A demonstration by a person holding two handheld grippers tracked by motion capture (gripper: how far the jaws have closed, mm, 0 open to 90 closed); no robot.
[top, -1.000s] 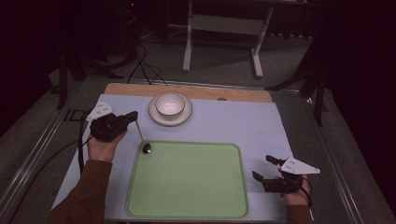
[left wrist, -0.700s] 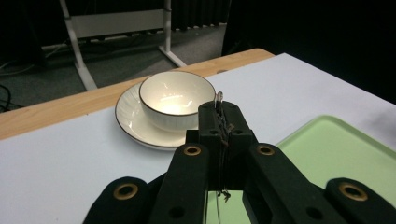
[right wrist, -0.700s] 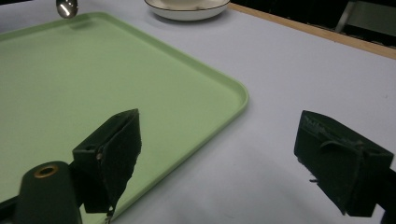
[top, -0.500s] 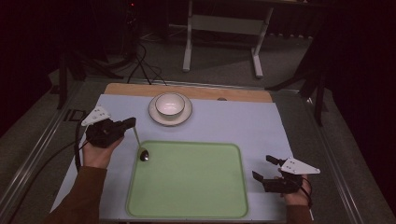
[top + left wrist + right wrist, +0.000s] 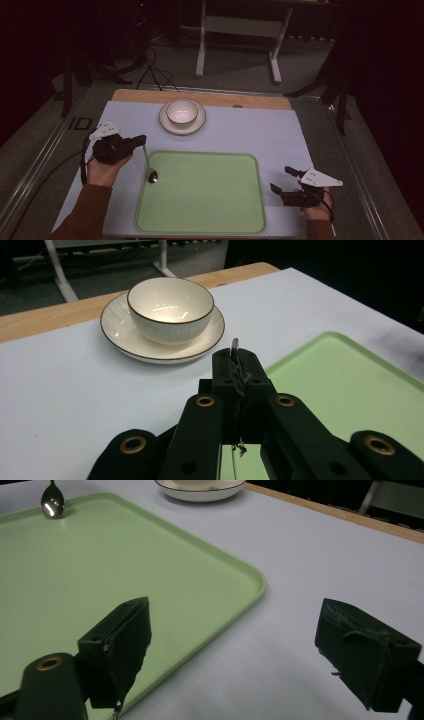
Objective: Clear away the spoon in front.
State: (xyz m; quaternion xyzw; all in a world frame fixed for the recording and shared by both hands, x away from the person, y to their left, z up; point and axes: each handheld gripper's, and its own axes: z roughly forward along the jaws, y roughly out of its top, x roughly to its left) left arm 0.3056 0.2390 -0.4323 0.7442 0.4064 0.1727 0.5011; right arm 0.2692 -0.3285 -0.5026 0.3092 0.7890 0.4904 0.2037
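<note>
While the left gripper (image 5: 141, 140) is pinching the spoon (image 5: 148, 165) by its thin handle (stiff, light, slippery metal), the right gripper (image 5: 281, 182) is waiting with jaws spread.

White bowl (image 5: 181, 111) sits on matching saucer (image 5: 167, 125) at far centre of counter (image 5: 280, 130) | green tray (image 5: 210, 200) lies near edge, apart from saucer | metal frame stand (image 5: 240, 30) on floor beyond
</note>
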